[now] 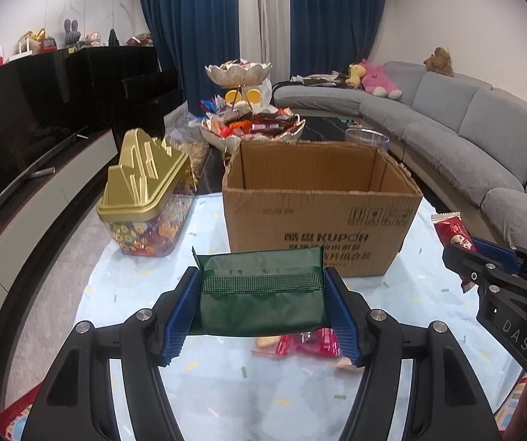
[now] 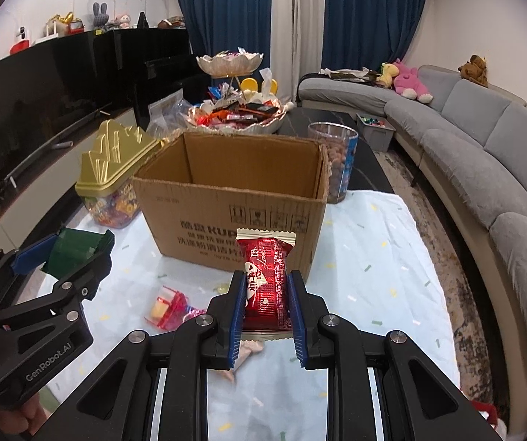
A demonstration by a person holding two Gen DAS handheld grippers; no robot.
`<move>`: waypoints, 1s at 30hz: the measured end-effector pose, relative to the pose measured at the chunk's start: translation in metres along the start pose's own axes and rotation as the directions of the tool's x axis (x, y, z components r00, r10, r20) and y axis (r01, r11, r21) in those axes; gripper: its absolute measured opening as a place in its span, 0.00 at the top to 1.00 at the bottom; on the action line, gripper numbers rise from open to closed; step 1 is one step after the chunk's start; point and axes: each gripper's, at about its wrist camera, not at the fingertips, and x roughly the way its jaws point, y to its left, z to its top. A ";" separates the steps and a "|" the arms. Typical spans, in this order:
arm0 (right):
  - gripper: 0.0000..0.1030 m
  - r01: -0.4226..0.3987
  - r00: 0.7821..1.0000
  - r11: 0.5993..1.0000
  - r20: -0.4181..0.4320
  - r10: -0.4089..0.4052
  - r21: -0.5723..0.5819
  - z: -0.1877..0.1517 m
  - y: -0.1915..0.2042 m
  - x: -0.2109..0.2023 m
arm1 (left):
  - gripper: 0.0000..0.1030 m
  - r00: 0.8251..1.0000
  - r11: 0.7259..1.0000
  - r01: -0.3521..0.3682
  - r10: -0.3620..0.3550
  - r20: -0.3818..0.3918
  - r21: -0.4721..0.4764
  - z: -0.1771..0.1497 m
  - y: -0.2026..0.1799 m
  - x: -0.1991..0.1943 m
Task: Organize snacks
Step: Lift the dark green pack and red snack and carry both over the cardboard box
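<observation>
Green snack packet point(image 1: 261, 294) looks light, soft and crinkly, probably slippery foil, best pinched across its short ends; it hangs above the pale tablecloth point(image 1: 134, 294) just in front of the open cardboard box point(image 1: 318, 198). Left gripper point(image 1: 263, 307) is spread wide, pads pressed on the packet's two ends. Right gripper point(image 2: 266, 303) is nearly closed, squeezing a red wrapped bar point(image 2: 266, 279) by its long sides, also short of the box; loose snacks point(image 2: 167, 307) lie on the cloth below.

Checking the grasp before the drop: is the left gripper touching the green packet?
Touching. The left wrist view shows the left gripper with both blue pads pressed against the green packet's ends, holding it above the table.
</observation>
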 end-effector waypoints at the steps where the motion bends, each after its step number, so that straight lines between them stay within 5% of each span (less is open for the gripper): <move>1: 0.77 0.001 1.000 1.000 0.004 -0.001 0.002 0.002 -0.001 -0.001 | 0.37 1.000 1.000 0.001 -0.001 0.004 0.001 0.003 -0.001 0.000; 30: 0.77 0.019 0.997 1.000 0.072 -0.020 0.015 0.073 -0.011 0.017 | 0.36 0.998 0.999 0.028 -0.029 0.050 0.029 0.077 -0.009 0.030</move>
